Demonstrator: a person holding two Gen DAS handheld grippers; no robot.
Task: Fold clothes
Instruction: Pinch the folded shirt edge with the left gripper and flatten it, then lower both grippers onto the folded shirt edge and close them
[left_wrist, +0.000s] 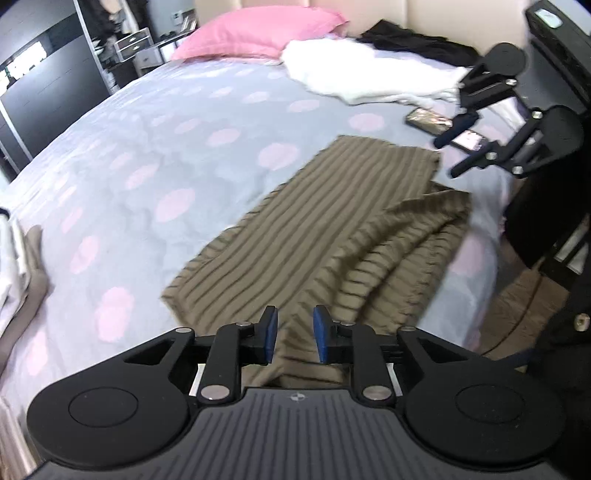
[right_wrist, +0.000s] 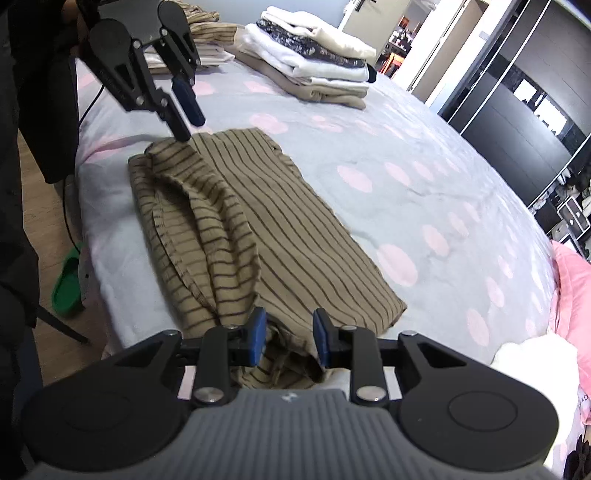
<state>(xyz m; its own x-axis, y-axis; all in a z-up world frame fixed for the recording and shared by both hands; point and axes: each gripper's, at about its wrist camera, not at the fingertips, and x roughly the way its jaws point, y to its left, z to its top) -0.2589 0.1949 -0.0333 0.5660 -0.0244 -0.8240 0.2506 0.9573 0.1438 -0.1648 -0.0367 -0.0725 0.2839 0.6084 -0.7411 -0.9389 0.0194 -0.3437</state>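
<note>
Striped garment (right_wrist: 258, 229): near end hidden under right gripper (right_wrist: 289, 338). Green slipper (right_wrist: 66, 284) partly behind bed edge. Phone (left_wrist: 428, 121) blurred.

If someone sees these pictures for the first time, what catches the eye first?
Most striking is the brown striped garment, lying partly folded on the grey bedspread with pink dots. Behind it sits a stack of folded clothes, and a pink pillow lies at the head of the bed.

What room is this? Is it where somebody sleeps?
Most likely yes, a bedroom. There is a big bed with a grey cover dotted with pink spots, a pink pillow at its head, and a stack of folded clothes waiting on it. A striped brown garment lies spread out, half folded.
</note>
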